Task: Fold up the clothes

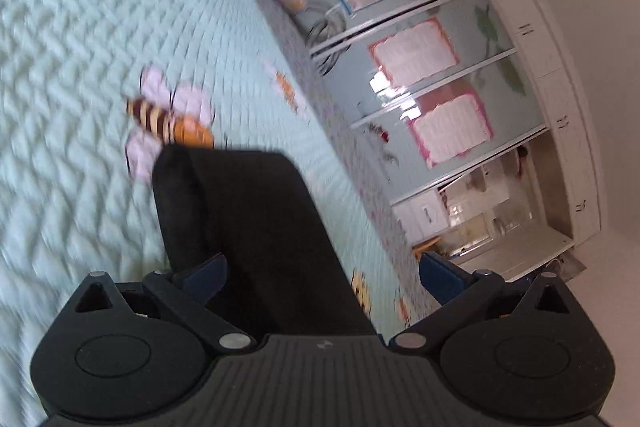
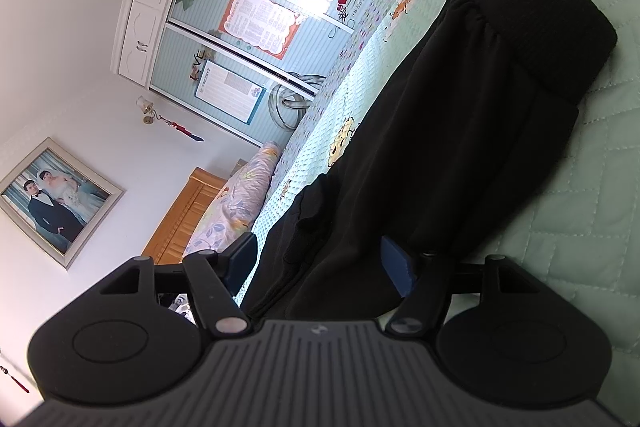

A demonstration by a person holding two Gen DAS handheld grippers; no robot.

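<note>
A: Where does the black garment (image 2: 460,131) lie?

B: On the mint quilted bedspread (image 2: 568,211); in the right wrist view it stretches away from the camera, its ribbed band (image 2: 548,27) at the far end beside a pale cartoon patch, its near end running in between the fingers of the right gripper (image 2: 320,261).

A: And how do those fingers stand?

B: Fairly wide; the blue pad (image 2: 396,267) on one side sits against a fold of the cloth, the other pad rests near the garment's edge; whether they press on it cannot be told; the gripper points along the garment, tipped slightly down toward the bed.

A: The left gripper (image 1: 320,273)?

B: It points slightly downward across the bedspread (image 1: 80,67), rolled so the bed slants through the view; its fingers are spread wide, with a fold of the black garment (image 1: 256,227) rising between them; one blue pad (image 1: 208,277) lies against the cloth, the other stands clear of it; a grip cannot be confirmed; the picture is blurred; a bee motif (image 1: 168,119) shows just beyond the fold, a wardrobe (image 1: 440,87) behind.
</note>
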